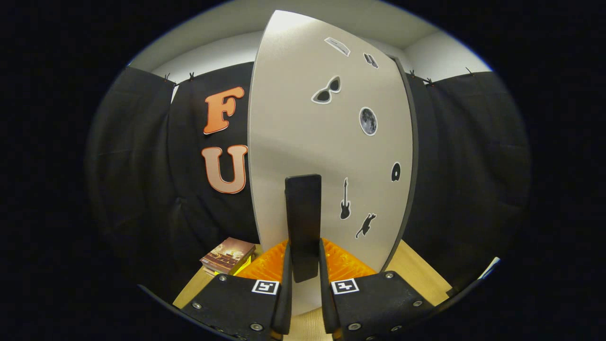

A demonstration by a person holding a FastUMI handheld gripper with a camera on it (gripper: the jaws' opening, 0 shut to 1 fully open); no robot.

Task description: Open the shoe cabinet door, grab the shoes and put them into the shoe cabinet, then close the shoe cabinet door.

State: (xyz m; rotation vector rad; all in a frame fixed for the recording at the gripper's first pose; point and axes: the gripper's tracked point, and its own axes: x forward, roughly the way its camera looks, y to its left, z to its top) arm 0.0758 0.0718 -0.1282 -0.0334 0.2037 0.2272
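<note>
The shoe cabinet's white door [307, 142] stands upright right in front of me, with several small stickers on its face. A black vertical handle [303, 208] is fixed low on the door. My gripper [303, 248] is shut on this handle, one finger pressing on each side of its lower half. The door's dark right edge [408, 180] shows its thickness. I cannot tell how far the door stands open.
A small stack of books [228, 255] lies on the wooden surface [421, 277] left of the door's foot. Black cloth walls stand close on both sides of the door.
</note>
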